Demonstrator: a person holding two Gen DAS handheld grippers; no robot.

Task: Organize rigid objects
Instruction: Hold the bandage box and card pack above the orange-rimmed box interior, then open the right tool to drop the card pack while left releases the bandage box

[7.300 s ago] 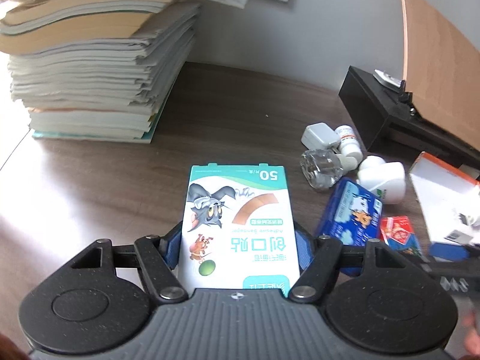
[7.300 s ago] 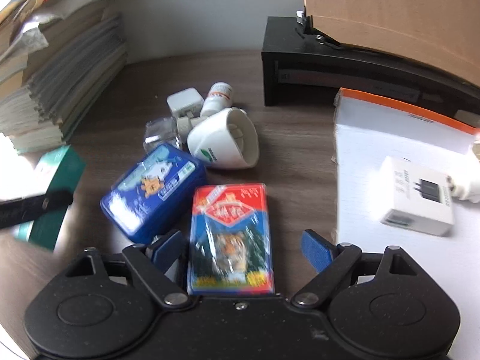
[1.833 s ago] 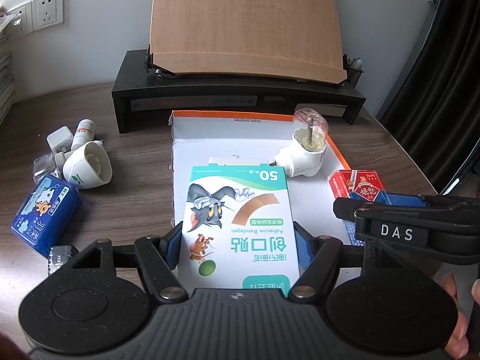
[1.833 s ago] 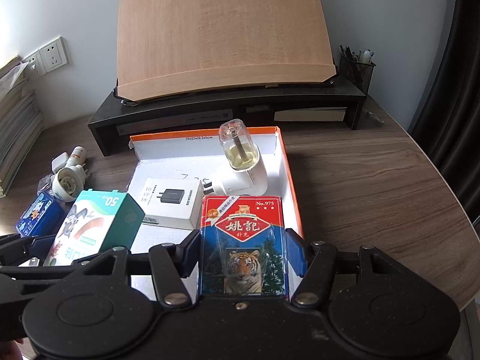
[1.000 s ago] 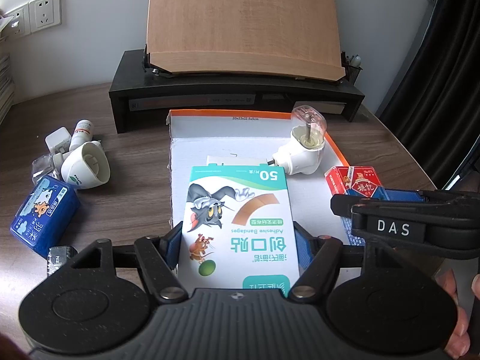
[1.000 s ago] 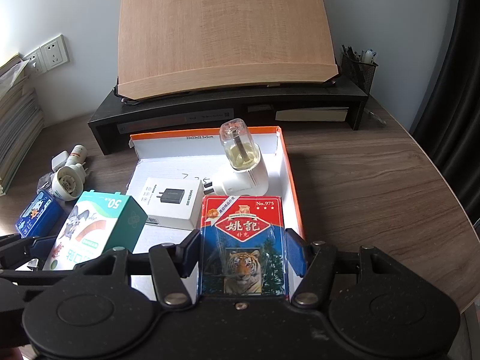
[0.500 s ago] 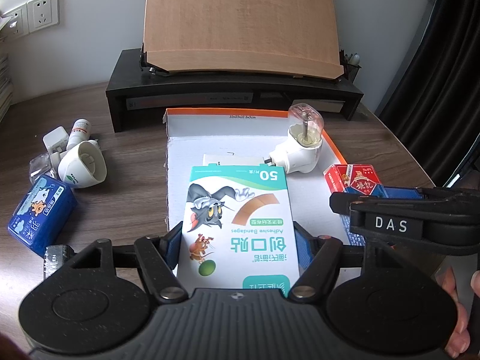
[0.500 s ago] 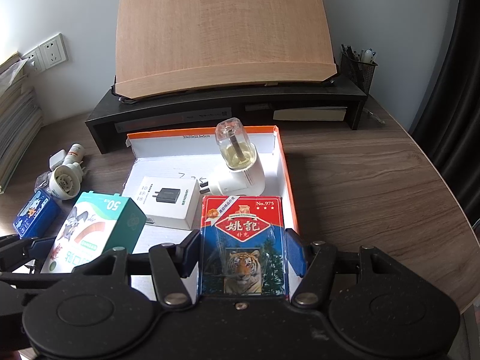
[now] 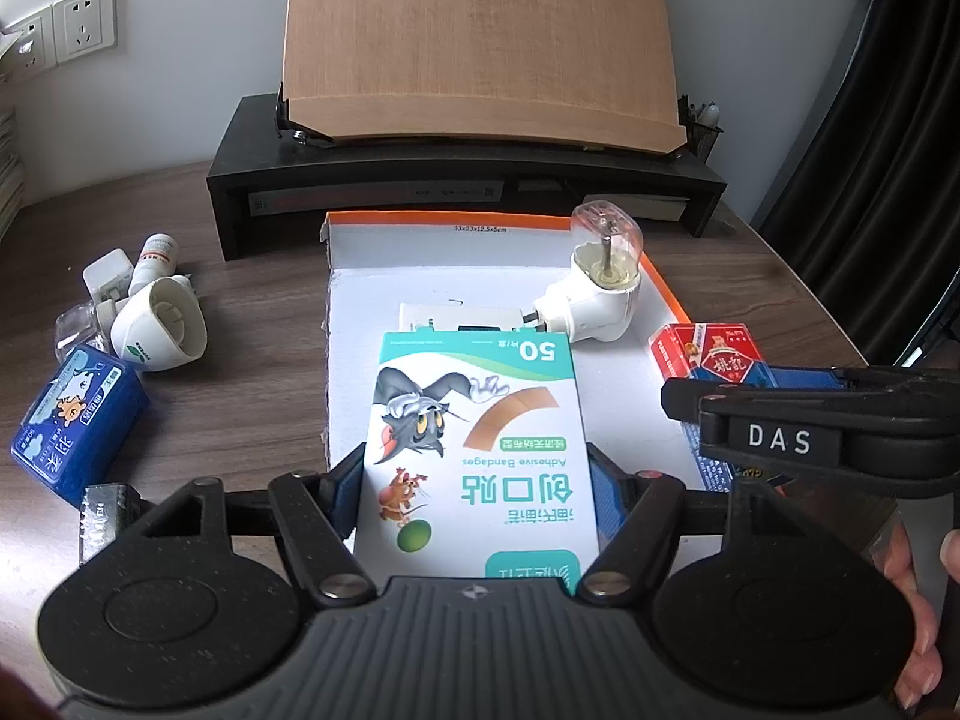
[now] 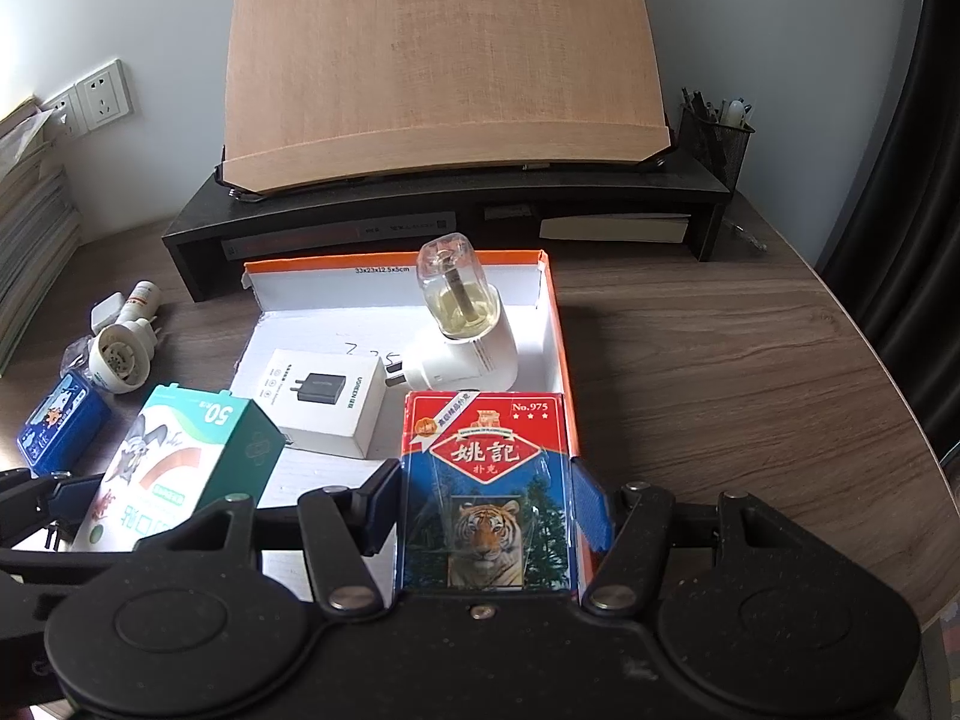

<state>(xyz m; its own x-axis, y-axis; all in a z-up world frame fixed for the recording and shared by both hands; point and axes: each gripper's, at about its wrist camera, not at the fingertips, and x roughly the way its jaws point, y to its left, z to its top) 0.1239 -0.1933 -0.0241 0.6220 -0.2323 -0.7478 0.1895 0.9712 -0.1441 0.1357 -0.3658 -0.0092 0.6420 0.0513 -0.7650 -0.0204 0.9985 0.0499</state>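
My left gripper is shut on a white and green adhesive bandage box, its blue pads pressing both long sides. It hangs over the front left of an orange-rimmed white box. My right gripper is shut on a red and blue playing card pack with a tiger on it, over the box's front right corner. Inside the box lie a white charger box and a white plug-in vaporizer with a clear bottle. The bandage box shows at lower left of the right wrist view.
Left of the box lie a blue pack, a white plug-in, a small bottle and a white adapter. Behind stands a black riser bearing a wooden board. A pen holder sits at far right.
Several seconds ago both grippers were at the cluttered left of the desk, the right one open around the card pack. Now both hold their items over the box. Nothing moved in the last second.
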